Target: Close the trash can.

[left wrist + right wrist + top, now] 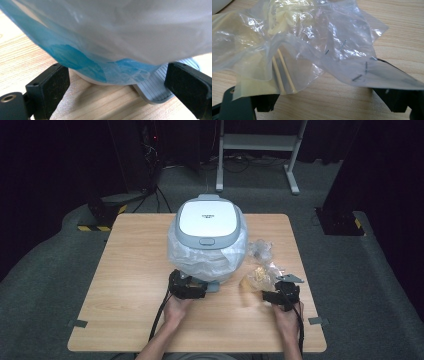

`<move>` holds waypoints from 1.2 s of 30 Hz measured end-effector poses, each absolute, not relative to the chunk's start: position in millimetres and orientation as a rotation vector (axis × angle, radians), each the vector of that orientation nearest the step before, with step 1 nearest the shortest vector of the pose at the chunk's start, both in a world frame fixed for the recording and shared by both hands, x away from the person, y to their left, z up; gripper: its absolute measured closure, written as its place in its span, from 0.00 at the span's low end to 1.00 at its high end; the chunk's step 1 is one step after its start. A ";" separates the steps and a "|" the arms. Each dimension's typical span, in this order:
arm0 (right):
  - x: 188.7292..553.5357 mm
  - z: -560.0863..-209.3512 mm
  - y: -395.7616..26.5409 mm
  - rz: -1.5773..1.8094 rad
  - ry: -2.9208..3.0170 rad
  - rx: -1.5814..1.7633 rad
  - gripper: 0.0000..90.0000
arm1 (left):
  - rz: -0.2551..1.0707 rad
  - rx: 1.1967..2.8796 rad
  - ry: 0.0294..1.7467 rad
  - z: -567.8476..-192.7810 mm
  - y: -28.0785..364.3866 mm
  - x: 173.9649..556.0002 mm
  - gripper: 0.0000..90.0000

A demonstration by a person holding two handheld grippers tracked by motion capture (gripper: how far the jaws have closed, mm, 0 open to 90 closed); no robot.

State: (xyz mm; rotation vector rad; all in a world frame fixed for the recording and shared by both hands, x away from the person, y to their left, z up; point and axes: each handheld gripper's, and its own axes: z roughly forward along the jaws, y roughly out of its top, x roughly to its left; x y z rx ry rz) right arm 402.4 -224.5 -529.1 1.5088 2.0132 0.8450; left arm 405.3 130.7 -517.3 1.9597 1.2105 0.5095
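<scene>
- Step in hand, as judged: unpacking of the rice cooker [209, 222], standing at table [125, 270] centre with its lower body wrapped in a plastic wrap [207, 262].
- Left hand-held gripper [202, 287]: placed at the near base of the rice cooker, jaws spread wide, nothing clamped.
- Right hand-held gripper [274, 296]: placed right of the rice cooker and nearer the person, beside a clear accessory bag [260, 270]; jaws spread wide, bag film draped over them, not pinched.
- Next move, as judged: closing of the left jaws on the loose hem of the plastic wrap, without catching the grey tab below it; then pulling clear of the rice cooker's base. For the right side, closing on a single fold of film.
- Left gripper view: blue-tinted plastic wrap [100, 67] bunched at the rice cooker's foot, and a ribbed grey tab [155, 85] lying flat on the table between the jaws; the high view gives the tab only as a small grey patch.
- Right gripper view: yellowish contents inside the clear accessory bag [287, 42], identity not determinable; detail lost in the high view.
- High view: overall layout, both forearms, the rice cooker's white lid.
</scene>
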 end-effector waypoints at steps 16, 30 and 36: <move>402.6 -529.0 -224.1 0.849 2.020 1.502 0.19 | 0.523 2.034 1.203 -525.3 130.2 408.0 0.07; 395.3 -523.9 -231.8 0.848 2.124 1.452 0.22 | 0.516 2.002 1.208 -527.7 131.2 407.6 0.08; 383.8 -519.4 -240.3 0.879 2.096 1.458 0.22 | 0.525 2.035 1.192 -526.6 131.6 406.6 0.08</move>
